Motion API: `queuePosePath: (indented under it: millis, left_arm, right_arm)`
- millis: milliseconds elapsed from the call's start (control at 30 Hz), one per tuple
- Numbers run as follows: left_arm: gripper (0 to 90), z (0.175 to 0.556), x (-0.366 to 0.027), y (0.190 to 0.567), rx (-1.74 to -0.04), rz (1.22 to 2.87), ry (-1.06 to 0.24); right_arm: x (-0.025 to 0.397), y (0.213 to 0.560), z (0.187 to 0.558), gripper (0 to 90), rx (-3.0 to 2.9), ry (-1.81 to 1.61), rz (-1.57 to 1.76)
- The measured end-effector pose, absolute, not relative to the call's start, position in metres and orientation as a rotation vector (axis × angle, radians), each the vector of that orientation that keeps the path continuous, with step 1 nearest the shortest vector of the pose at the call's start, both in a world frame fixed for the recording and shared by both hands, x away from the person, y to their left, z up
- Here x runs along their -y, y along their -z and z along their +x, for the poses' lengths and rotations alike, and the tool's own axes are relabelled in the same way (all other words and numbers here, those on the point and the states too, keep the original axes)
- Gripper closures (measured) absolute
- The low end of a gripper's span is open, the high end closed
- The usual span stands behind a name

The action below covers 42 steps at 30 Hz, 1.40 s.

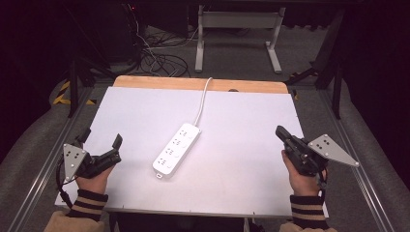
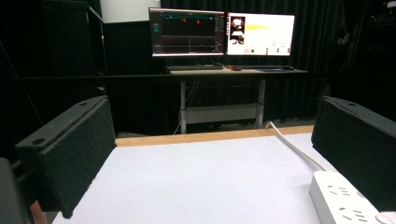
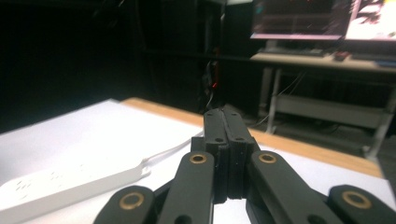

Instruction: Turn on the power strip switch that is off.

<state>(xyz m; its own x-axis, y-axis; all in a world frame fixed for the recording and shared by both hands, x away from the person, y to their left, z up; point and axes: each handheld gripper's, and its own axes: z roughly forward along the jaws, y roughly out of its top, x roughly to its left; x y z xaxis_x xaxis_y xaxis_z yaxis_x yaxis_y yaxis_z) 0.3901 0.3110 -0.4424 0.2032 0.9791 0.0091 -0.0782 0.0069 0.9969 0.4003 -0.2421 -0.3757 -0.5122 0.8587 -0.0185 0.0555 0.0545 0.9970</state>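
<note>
My left gripper is hovering near the white table's left edge, jaws spread wide. The power strip is lying mid-table on a diagonal, cord running to the far edge. My right gripper is sitting near the right edge, jaws pressed together on nothing.

One white power strip lies between two handheld grippers, left and right; two monitors glow beyond the jaws.
</note>
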Motion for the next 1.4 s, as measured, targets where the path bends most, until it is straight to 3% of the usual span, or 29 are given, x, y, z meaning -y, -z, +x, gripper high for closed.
queuePosePath:
  millis: [600,900,1200,1400]
  left_arm:
    - [0.5,0.393,-0.307,0.443,-0.994,1.266,-1.092]
    - [0.5,0.394,-0.306,0.444,-0.988,1.277,-1.098]
    - [0.7,0.395,-0.304,0.444,-0.974,1.291,-1.092]
    - [0.7,0.396,-0.302,0.444,-0.967,1.3,-1.09]
  right_arm:
    - [0.179,0.364,0.432,90.0,-2.011,-1.467,0.884]
    - [0.123,0.364,0.469,90.0,-2.193,-1.411,0.833]
    - [0.051,0.388,0.501,90.0,-2.402,-1.269,0.778]
    - [0.035,0.408,0.517,90.0,-2.454,-1.177,0.807]
